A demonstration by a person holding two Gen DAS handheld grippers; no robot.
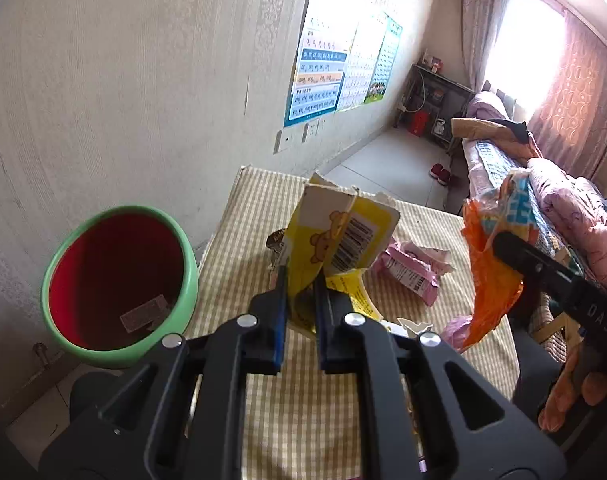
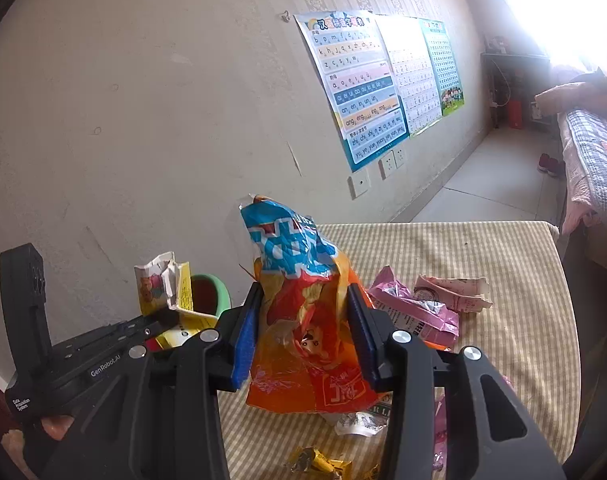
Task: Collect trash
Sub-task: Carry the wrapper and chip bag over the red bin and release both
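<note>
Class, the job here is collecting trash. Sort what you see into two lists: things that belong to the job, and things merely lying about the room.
Part of the job:
- yellow carton, held in the left gripper
- orange snack bag, held in the right gripper
- pink wrapper on the table
- green bin

Just lying about:
- wall posters
- red shoes
- bedding

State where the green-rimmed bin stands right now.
In the left wrist view the bin stands low on the left, against the wall beside the checked table, left of the yellow carton.
</note>
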